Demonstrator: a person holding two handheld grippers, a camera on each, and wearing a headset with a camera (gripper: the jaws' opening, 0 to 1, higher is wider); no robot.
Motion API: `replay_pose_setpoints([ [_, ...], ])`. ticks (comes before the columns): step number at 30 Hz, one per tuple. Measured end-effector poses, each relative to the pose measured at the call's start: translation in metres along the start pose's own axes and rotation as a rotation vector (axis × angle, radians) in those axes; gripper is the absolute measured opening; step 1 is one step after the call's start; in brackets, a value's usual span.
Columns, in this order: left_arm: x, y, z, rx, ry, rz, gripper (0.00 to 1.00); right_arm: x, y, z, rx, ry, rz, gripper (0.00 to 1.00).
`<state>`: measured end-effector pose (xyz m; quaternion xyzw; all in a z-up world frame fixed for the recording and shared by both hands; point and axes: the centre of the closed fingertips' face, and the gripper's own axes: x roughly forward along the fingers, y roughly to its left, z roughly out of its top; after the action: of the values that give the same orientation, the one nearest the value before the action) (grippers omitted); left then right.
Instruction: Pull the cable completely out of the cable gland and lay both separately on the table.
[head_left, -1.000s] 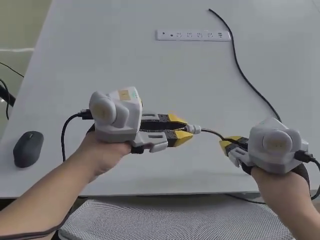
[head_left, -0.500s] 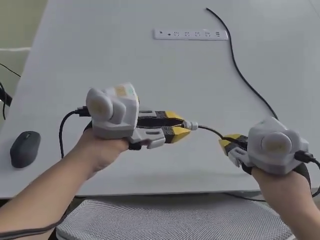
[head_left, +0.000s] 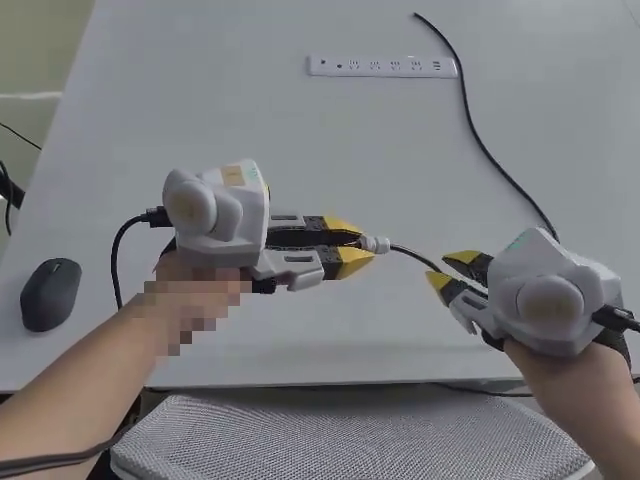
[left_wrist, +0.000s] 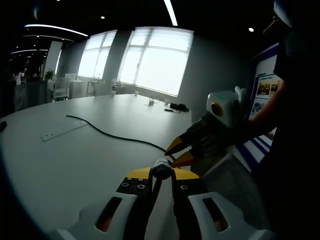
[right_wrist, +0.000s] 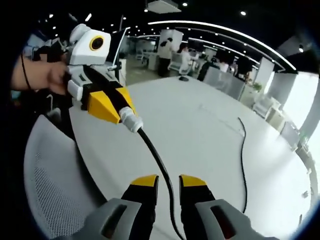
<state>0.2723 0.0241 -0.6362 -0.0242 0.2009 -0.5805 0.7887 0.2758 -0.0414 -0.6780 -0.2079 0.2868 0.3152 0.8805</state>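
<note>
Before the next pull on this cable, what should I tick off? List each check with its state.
1. Left gripper shut on cable gland: ok.
2. Right gripper gripping cable: not ok; fingers apart, cable runs between them.
3. Cable out of gland: not ok; it enters the gland.
4. Cable's far end free: cannot tell.
5. Power strip and mouse away from the work: ok.

A white plastic power strip (head_left: 382, 67) lies on the pale grey table (head_left: 250, 120), well apart from a dark oval mouse (head_left: 50, 293).
</note>
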Motion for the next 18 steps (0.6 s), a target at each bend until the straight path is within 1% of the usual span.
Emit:
replay_pose_setpoints([
  [1,0.0,0.0,-0.001,0.002,0.002,-0.002,0.15,0.0,0.002,0.006,-0.034,-0.009,0.002,0.14],
  [3,0.001,-0.001,-0.001,0.006,0.006,-0.003,0.15,-0.001,0.006,0.015,-0.075,-0.026,0.014,0.15],
  [4,0.001,-0.001,-0.001,0.005,0.004,-0.003,0.15,-0.001,0.007,0.017,-0.081,-0.028,0.015,0.15],
  [5,0.0,-0.001,0.0,0.003,0.003,-0.001,0.15,0.0,0.011,0.023,-0.121,-0.038,0.032,0.15],
  [7,0.0,-0.001,0.0,0.003,0.002,0.002,0.15,0.001,0.017,0.029,-0.18,-0.048,0.057,0.15],
  [9,0.0,-0.002,0.0,-0.002,0.001,0.001,0.15,0.001,0.018,0.032,-0.226,-0.049,0.05,0.14],
  [10,0.0,-0.003,0.0,-0.005,0.004,-0.003,0.15,0.001,0.02,0.032,-0.24,-0.042,0.057,0.13],
  [13,0.0,-0.006,0.0,-0.002,0.005,-0.007,0.15,0.001,0.021,0.036,-0.261,-0.051,0.057,0.1],
  [15,0.0,-0.006,-0.001,-0.004,0.005,-0.004,0.15,0.002,0.023,0.038,-0.263,-0.06,0.071,0.1],
  [18,0.0,-0.007,-0.002,-0.001,0.006,-0.004,0.15,0.004,0.029,0.039,-0.299,-0.058,0.09,0.07],
])
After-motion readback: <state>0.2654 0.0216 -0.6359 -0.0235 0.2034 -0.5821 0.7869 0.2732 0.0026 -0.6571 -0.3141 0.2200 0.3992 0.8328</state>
